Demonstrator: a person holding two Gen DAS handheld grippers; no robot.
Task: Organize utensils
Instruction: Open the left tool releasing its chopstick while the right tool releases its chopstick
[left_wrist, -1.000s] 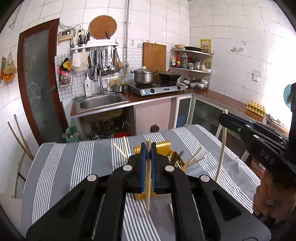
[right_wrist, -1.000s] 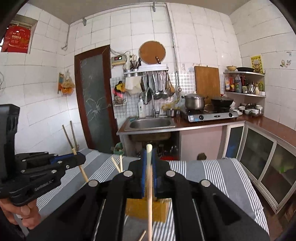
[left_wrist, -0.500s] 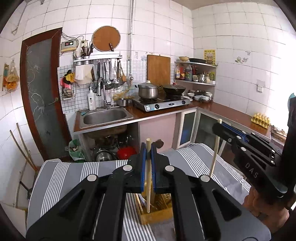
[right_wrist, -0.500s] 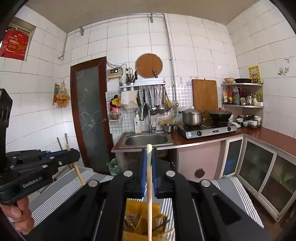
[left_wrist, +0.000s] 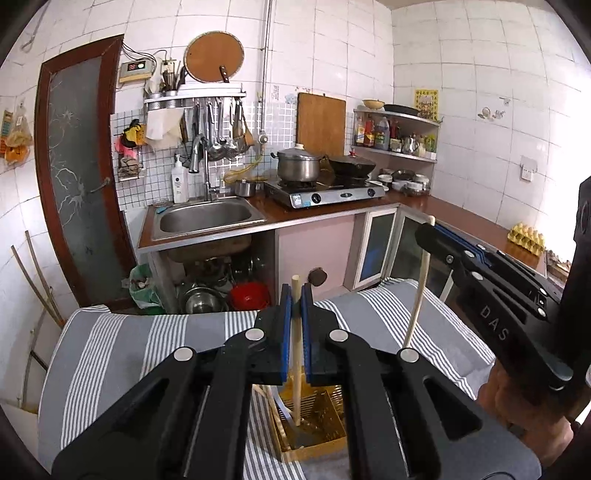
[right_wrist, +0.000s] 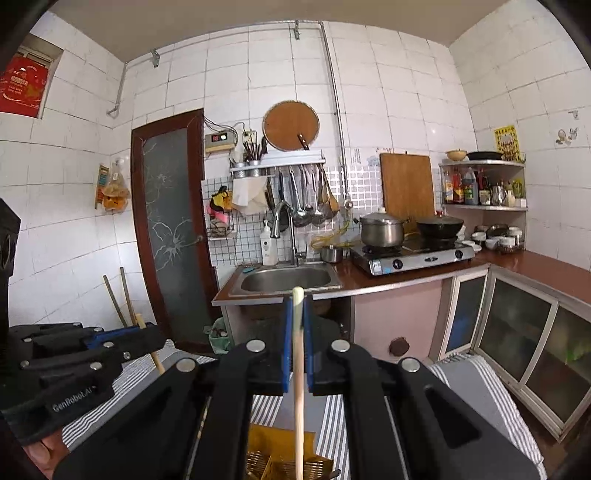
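Note:
My left gripper (left_wrist: 294, 299) is shut on a pale wooden chopstick (left_wrist: 297, 365) held upright; its lower end reaches down into a yellow slatted utensil holder (left_wrist: 314, 424) on the striped table. My right gripper (right_wrist: 295, 306) is shut on another upright chopstick (right_wrist: 298, 391) above the same yellow holder (right_wrist: 284, 463). In the left wrist view the right gripper (left_wrist: 428, 230) stands at the right with its chopstick (left_wrist: 417, 291) hanging down. In the right wrist view the left gripper (right_wrist: 144, 332) is at the left with its chopstick (right_wrist: 157, 362).
The table wears a grey and white striped cloth (left_wrist: 147, 343). Behind it are a sink (left_wrist: 207, 218), a stove with a pot (left_wrist: 299, 164), and glass-door cabinets (right_wrist: 517, 332). An egg tray (left_wrist: 526, 236) sits on the right counter.
Both grippers have risen and tilted up with their chopsticks. The yellow holder has slid lower in both views, and the loose chopsticks on the cloth have left the view.

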